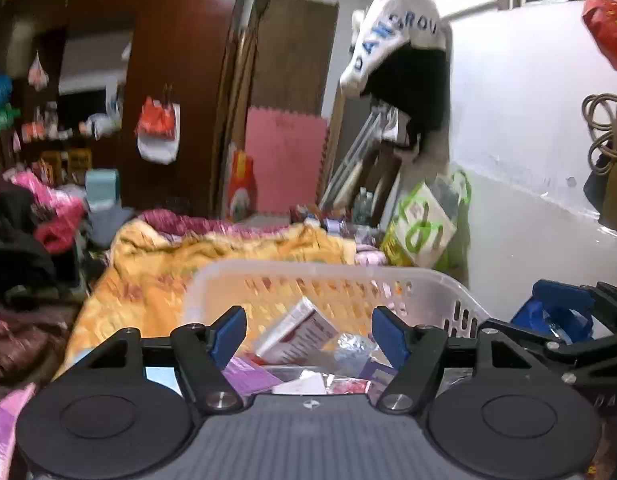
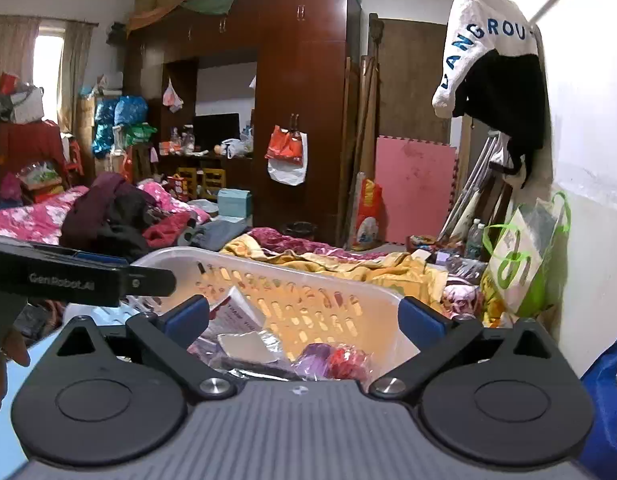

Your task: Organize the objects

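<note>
Inside the white basket [image 1: 464, 300] lie light, crinkly packets; stiff carton [image 1: 296, 332] best pinched across flat faces; left gripper [image 1: 308, 336] and right gripper [image 2: 304, 322] both spread, empty

The basket [image 2: 308, 280] is of translucent white plastic with rows of small holes. Behind it the blanket [image 1: 196, 264] is yellow-orange with a faint reddish pattern. The foam mat [image 2: 414, 192] against the wall is plain pink. The wardrobe [image 2: 304, 92] is dark red-brown and glossy. The hanging cloth [image 2: 484, 28] is white with blue letters, over something black. The shopping bag [image 2: 520, 264] is white and bright green. The pads of both grippers are blue on black arms.
</note>
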`<action>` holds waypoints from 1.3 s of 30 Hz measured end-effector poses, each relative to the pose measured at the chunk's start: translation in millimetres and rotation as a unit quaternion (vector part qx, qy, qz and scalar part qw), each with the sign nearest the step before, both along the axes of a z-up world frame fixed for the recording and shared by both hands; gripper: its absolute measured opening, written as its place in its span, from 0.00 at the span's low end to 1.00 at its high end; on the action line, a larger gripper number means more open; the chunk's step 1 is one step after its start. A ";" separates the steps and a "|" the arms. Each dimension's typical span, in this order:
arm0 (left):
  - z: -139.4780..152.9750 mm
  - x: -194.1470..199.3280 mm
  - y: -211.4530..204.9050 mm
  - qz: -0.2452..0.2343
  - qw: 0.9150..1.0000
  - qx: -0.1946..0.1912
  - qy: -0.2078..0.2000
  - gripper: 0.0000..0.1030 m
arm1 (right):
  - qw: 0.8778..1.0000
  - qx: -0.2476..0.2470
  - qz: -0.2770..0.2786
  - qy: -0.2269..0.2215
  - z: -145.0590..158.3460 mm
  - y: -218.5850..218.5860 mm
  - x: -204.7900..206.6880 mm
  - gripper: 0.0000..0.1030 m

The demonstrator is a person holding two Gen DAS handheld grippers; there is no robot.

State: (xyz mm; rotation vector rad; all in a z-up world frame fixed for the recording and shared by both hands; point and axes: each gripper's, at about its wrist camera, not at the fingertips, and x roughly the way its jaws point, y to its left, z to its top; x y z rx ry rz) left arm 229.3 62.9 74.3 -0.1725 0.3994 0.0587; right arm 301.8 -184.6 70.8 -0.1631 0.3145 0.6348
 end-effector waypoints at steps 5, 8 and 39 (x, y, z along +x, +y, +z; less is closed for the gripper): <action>8.5 -50.5 -4.1 -0.013 0.998 0.011 -0.055 1.00 | 1.000 -0.001 0.001 0.014 7.8 -16.8 -17.2 1.00; 4.1 -61.9 -16.9 -0.022 0.999 0.037 -0.033 1.00 | 1.000 -0.017 -0.002 0.020 2.8 -23.0 -26.8 1.00; -26.3 -75.8 -73.3 -0.010 0.995 0.092 0.037 1.00 | 0.998 0.022 -0.030 0.041 -20.8 -52.4 -52.6 1.00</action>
